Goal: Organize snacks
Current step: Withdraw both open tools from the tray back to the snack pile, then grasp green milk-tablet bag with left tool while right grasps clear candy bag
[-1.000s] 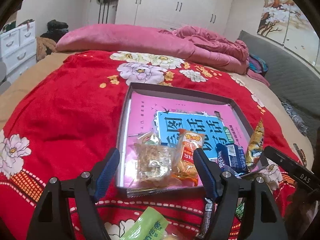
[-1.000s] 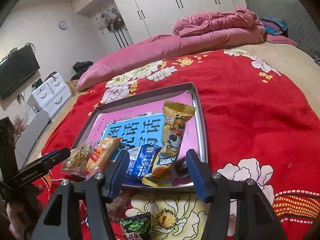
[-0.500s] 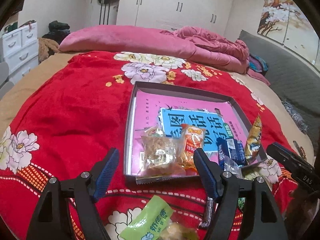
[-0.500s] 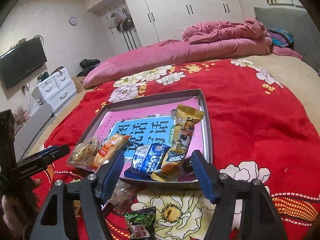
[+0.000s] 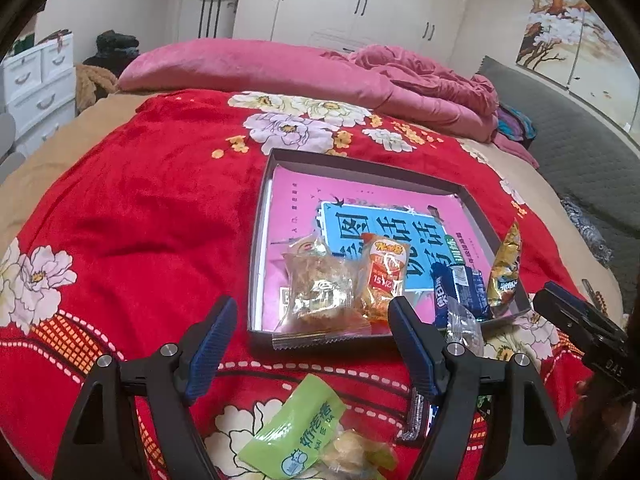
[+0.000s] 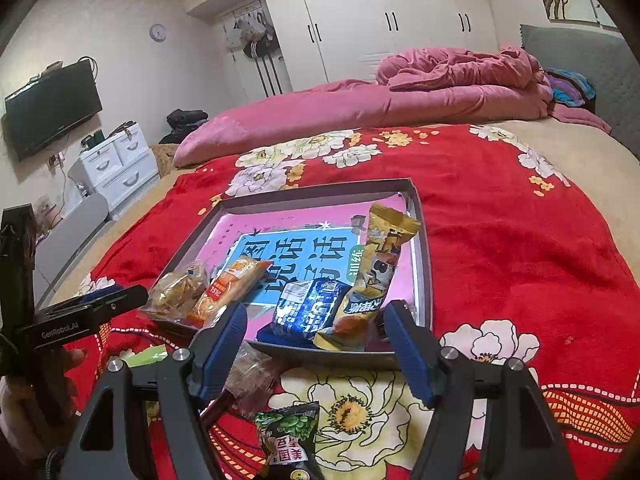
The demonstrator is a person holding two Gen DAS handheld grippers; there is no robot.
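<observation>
A: Left wrist view, item one?
B: Left gripper, jaws held apart, nothing gripped between them. A tray is seen just ahead of the fingertips on a red blanket.
A: Tray contents?
B: A clear pack is listed straight ahead, an orange pack beside it toward the right finger, then a blue pack and a yellow pack further right, the last leaned on the tray wall. All are laid over a book.
A: Outside the tray?
B: A green pack is noted below the jaws, on the blanket. A small clear wrapper is seen by the right finger.
A: Right wrist view?
B: Right gripper: its jaws have just been opening, and nothing is clasped. The tray is found directly ahead, its near wall between the fingertips.
A: Items there?
B: Blue pack and yellow pack are recorded just beyond the gap; orange pack and clear pack past the left finger. A dark green pack lies under the jaws, a brown wrapper by the left finger. The left gripper is seen at far left, held by a hand.
</observation>
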